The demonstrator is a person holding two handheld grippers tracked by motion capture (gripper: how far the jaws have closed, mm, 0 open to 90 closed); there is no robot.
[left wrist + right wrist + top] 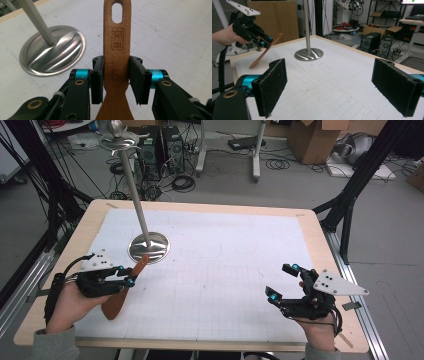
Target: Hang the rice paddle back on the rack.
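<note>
- White gridded mat [225, 275] over pale wooden table [320, 235]; cluttered lab floor beyond.
- Left gripper [131, 275] clamped on flat brown wooden spatula [120, 297] at the handle neck, lifted off the mat, tilted, hanging hole [117, 11] end forward.
- Right gripper [282, 282] spread wide, nothing between the jaws, low near the right edge.
- Risk: narrow grip, so possible pivot or slip.
- Risk: handle tip just beside round steel stand base [148, 247] and slanted pole [131, 185]; knock likely.
- Open mat centre and right.
</note>
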